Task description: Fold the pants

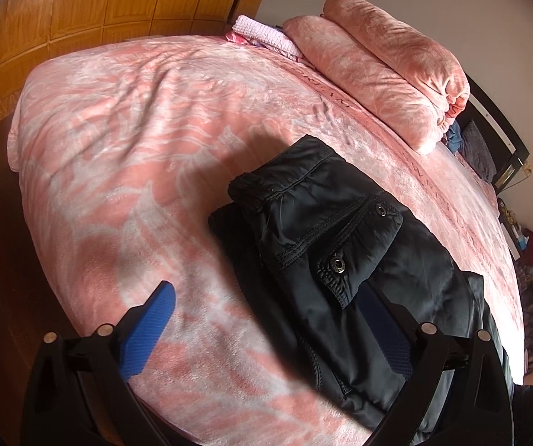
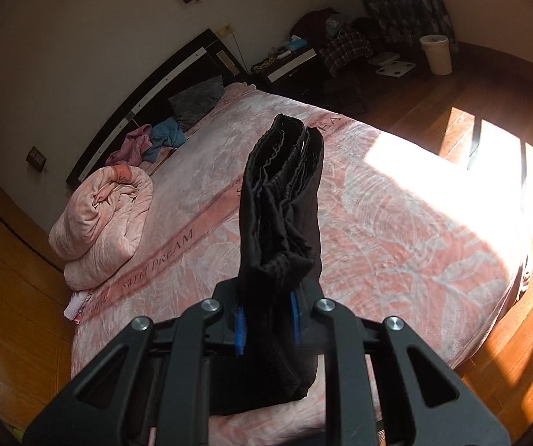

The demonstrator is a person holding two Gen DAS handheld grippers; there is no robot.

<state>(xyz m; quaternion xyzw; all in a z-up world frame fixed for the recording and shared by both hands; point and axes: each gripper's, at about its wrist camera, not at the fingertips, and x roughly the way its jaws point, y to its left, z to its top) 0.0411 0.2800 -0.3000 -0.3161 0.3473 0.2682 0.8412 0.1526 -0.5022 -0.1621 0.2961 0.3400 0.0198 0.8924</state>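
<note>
Your right gripper (image 2: 266, 319) is clenched on a folded bundle of black pants (image 2: 281, 200); the blue pads (image 2: 239, 329) press the cloth from both sides, and the bundle stands up out of the jaws, clear of the bed, its stacked folded edges facing away from you.

Your left gripper (image 1: 266, 319) is released, jaws spread wide with nothing between the pads. Its left blue pad (image 1: 147, 330) hangs over bare blanket; the right finger overlaps a second folded black garment with snap-button pockets (image 1: 326, 238), which lies flat near the bed's near edge. Whether the finger touches it, you cannot tell.

The pink floral blanket (image 1: 118, 141) covers the whole bed. To the left of the flat garment it is open and unoccupied out to the far corner.

Farther off, a rolled pink quilt (image 2: 99, 219) rests on the blanket border. Behind it, loose pink and blue clothes (image 2: 155, 141) and a grey pillow (image 2: 197, 102) lie against the dark headboard (image 2: 147, 93).

Beyond the bed, a white bin (image 2: 435, 54) stands on the wood floor; its contents cannot be made out.
</note>
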